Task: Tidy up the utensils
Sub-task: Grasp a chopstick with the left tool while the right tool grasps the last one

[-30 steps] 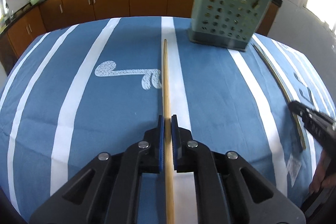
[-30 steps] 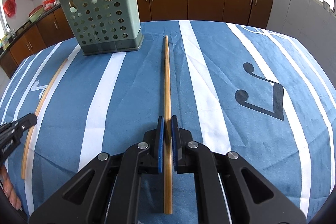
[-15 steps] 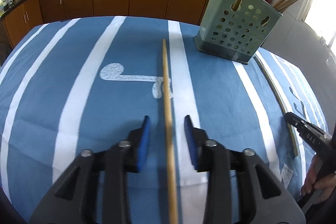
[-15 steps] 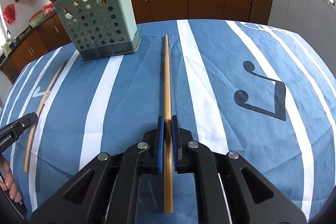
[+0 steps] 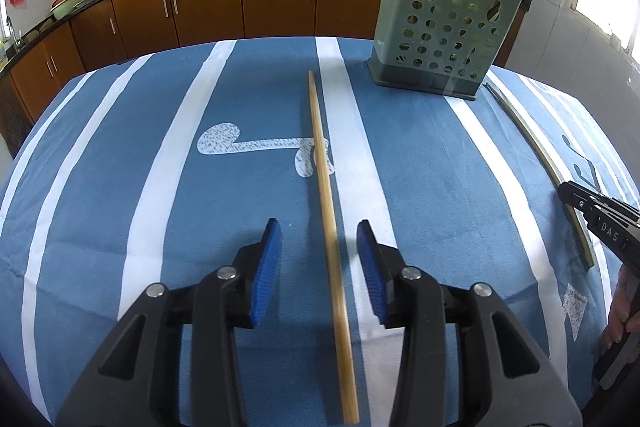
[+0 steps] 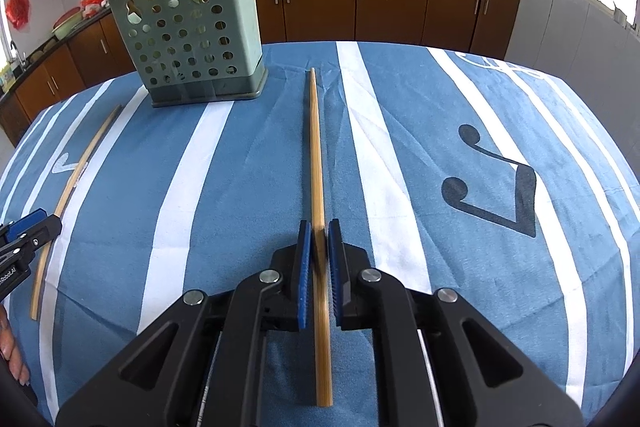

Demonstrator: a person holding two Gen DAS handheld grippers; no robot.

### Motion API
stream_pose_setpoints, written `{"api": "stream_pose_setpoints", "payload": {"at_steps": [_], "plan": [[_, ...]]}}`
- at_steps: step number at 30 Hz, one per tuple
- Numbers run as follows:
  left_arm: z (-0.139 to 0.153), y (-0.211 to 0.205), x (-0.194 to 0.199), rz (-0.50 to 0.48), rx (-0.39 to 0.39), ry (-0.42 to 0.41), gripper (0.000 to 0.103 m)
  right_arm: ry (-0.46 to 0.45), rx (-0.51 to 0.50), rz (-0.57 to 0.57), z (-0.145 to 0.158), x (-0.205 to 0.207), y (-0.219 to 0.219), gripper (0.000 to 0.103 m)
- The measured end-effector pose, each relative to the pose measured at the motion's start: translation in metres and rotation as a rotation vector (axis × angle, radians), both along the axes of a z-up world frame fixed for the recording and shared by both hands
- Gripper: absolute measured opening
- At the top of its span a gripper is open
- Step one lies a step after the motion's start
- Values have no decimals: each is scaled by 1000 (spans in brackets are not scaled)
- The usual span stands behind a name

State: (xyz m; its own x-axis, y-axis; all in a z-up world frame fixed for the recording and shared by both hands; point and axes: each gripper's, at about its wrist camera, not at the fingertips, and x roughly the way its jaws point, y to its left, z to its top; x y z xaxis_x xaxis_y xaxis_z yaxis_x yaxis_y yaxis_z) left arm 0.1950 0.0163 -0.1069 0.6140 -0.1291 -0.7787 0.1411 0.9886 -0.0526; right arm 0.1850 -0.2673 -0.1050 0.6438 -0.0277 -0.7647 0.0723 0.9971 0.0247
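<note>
A: How far along is the tidying?

B: Several sticks stand in the green holder (image 5: pixel 444 27). Left gripper (image 5: pixel 319 259), jaws opening, straddles a chopstick (image 5: pixel 326 199) mid-table, untouched.

A: And right?

B: Right gripper (image 6: pixel 319 259) is clenched on another chopstick (image 6: pixel 314 147); the holder stands near the far edge, path clear.

A matt blue-and-white cloth (image 5: pixel 120 187) is seen across the frame. At centre, a smooth, pale wooden chopstick (image 5: pixel 326 195) is shown. At upper right, a perforated plastic holder (image 5: pixel 444 27) with a dull green finish is seen. Ribbed blue pads (image 5: pixel 270 267) are set in matt black plastic.
</note>
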Motion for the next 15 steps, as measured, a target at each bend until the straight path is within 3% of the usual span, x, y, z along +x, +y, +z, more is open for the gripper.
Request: {"api": "stream_pose_setpoints", "payload": {"at_steps": [3, 15], "plan": [[-1, -5, 0, -7, 28, 2, 50, 0, -3, -9, 0, 0, -1, 16], [-1, 0, 0, 1, 9, 2, 50, -1, 16, -13, 0, -1, -5, 21]]}}
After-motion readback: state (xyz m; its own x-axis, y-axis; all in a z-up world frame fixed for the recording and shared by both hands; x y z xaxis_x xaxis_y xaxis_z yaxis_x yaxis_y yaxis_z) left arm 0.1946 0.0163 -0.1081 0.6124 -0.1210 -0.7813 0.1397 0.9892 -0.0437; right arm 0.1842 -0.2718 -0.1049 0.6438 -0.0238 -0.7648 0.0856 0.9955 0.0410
